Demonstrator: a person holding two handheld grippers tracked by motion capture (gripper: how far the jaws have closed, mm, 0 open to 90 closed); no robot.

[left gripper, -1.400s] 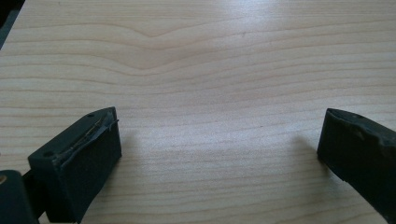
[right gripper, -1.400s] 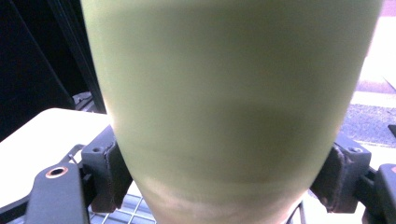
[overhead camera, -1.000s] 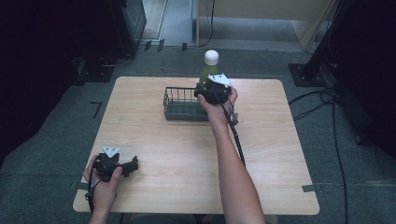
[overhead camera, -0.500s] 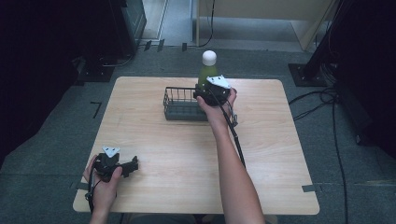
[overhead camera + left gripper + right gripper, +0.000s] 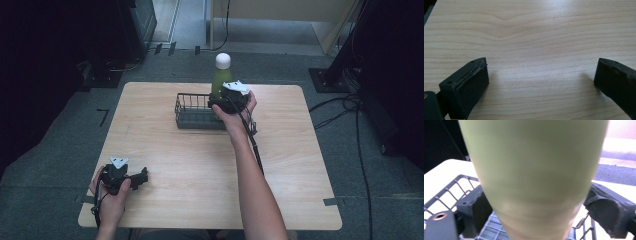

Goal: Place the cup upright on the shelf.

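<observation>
While standing upright in the wire basket (image 5: 192, 116), at its right end, green bottle (image 5: 220, 79) with white cap, just let go.

Flanked by the right gripper (image 5: 226, 102), jaws just opened and now a little apart on either side of the bottle body (image 5: 534, 170), pads seemingly off the surface on both sides in the right gripper view. Lower than a second ago against the basket rim, bottom now down inside the basket; likely placed, with only the hand's withdrawal left. Basket toward the far middle of the wooden table (image 5: 300, 165), hand close behind it. Well away from the basket, at the near left corner, left gripper (image 5: 131, 178) resting low over bare wood (image 5: 536, 37), jaws wide apart, nothing between them.
</observation>
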